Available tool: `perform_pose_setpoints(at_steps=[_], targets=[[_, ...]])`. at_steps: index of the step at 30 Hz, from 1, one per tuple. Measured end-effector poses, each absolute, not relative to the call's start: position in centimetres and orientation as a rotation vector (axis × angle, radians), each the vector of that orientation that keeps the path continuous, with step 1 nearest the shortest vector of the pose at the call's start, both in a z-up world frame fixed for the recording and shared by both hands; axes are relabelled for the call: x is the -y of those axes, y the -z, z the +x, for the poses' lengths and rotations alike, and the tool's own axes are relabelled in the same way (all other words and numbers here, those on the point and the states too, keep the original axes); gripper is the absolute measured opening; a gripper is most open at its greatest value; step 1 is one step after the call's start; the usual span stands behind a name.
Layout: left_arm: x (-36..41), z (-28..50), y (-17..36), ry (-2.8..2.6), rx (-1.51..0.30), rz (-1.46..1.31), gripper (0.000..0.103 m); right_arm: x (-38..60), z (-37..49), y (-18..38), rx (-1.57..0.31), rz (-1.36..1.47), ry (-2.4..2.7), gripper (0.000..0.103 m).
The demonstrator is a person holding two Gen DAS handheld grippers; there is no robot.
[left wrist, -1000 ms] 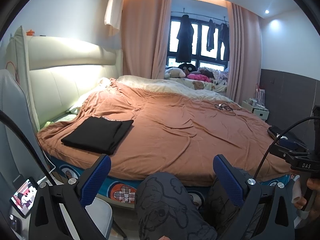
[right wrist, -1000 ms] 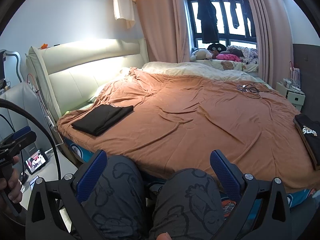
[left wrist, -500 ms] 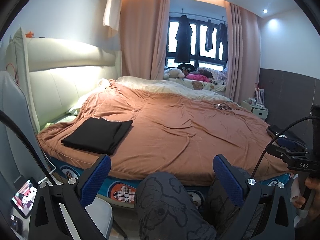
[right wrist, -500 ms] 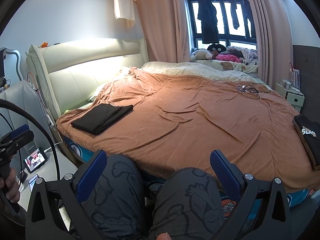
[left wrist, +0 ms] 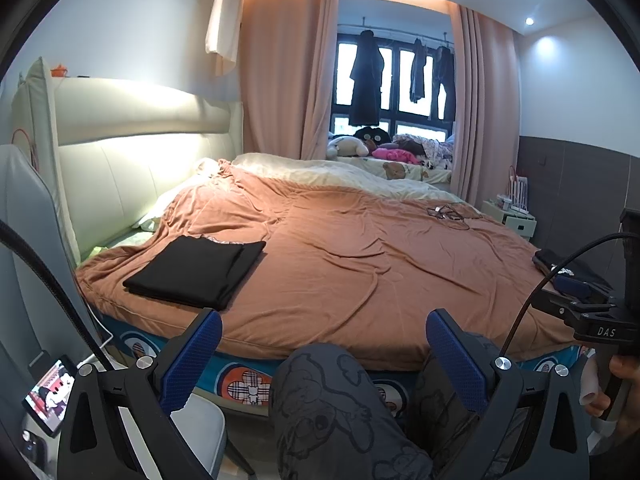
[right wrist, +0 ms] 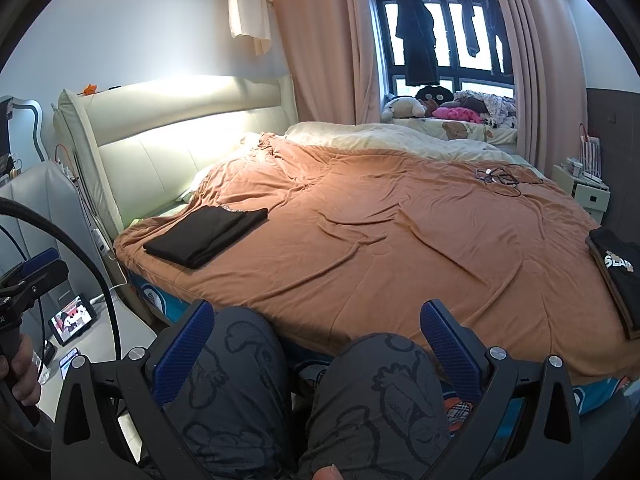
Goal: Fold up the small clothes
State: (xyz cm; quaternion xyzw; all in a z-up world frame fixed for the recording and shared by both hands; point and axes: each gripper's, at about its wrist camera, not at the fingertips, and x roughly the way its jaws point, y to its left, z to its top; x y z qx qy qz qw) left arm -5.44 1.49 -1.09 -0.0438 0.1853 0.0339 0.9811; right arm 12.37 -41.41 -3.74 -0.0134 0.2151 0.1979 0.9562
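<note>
Black folded garment (left wrist: 196, 270) lies on brown blanket (left wrist: 360, 264), near headboard-side corner. Looks soft, light, limp; best pinched at edge corners. Left gripper (left wrist: 324, 360) and right gripper (right wrist: 316, 344) both spread wide, empty, short of blanket.

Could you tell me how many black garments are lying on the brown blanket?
2: a folded one near the headboard side, and a printed one at the opposite edge.

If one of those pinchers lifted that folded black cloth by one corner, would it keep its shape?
Probably not. The folded black garment looks thin and soft, so its layers would likely droop open. It seems light. Pushed across the wrinkled brown blanket, it may bunch rather than slide.
</note>
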Motion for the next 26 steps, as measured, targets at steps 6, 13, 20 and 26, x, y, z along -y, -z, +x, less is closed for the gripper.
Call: perform_pose_setpoints(at_steps=[6, 13, 20, 26], targets=[[-1.5, -5.6, 1.1, -0.069, -0.375, -0.097, 0.102, 41.4, 12.3, 3.7, -0.437, -0.028, -0.400, 0.103], [-1.8, -6.0, 1.0, -0.064, -0.372, -0.102, 0.102, 41.4, 12.1, 3.8, -0.437, -0.032, -0.400, 0.103], [-1.9, -7.4, 1.1, -0.062, -0.351, -0.097, 0.102, 41.5, 11.1, 3.9, -0.432, -0.042, -0.388, 0.103], [-2.1, -8.9, 1.0, -0.063, -0.326, -0.091, 0.102, 42.1, 10.2, 3.8, -0.426, -0.040, -0.379, 0.103]])
